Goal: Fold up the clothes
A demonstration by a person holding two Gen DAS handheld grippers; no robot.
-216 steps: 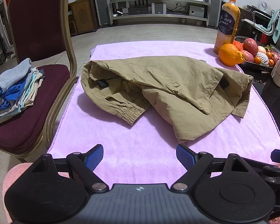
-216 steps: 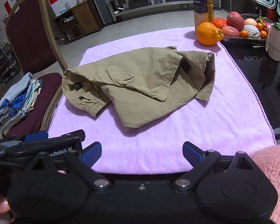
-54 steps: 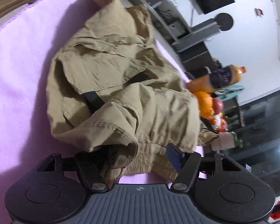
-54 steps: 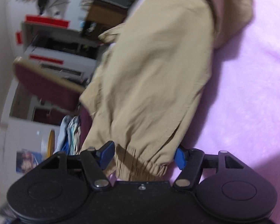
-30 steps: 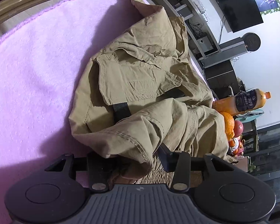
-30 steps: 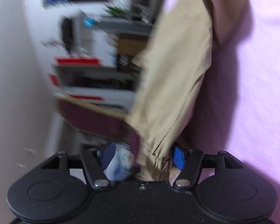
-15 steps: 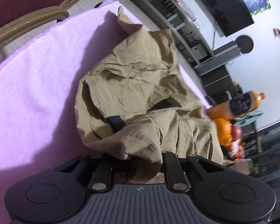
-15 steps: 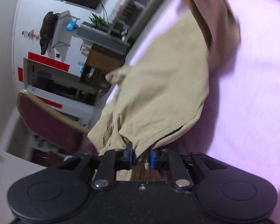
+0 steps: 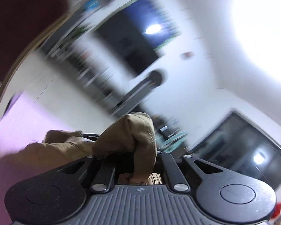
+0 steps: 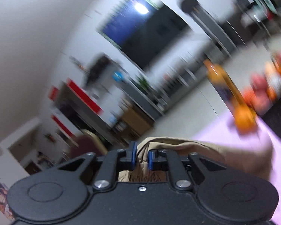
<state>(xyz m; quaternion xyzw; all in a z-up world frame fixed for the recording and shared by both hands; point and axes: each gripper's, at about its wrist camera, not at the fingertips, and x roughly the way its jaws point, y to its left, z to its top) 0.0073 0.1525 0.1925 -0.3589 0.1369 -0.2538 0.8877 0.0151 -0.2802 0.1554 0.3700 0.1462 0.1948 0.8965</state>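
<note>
Khaki cloth bunched between the jaws of the left gripper [image 9: 134, 161], closed down on a thick wad of the trousers [image 9: 129, 136] that bulges up over the fingers. Pinched likewise at the right gripper [image 10: 140, 159]: blue pads [image 10: 131, 155] nearly together, a thin fold of the same trousers caught between. Beyond the jaws, tan fabric trailing down and sideways toward the pink-covered surface [image 10: 252, 136], so apparently lifted at two points and partly hanging. Farther out, heavily blurred: an orange juice bottle [image 10: 223, 86], an orange [image 10: 245, 120] and other fruit at the surface's far corner, a maroon chair [image 9: 18, 18], a wall screen.

Judged step: raising the garment to shake it out flat. Best done by keeping both grips firm, spreading the two holds apart until the cloth between is taut and level, then lowering evenly onto the pink cloth, well short of the bottle and fruit. Thicker left wad likely to slip unevenly; worth watching.
</note>
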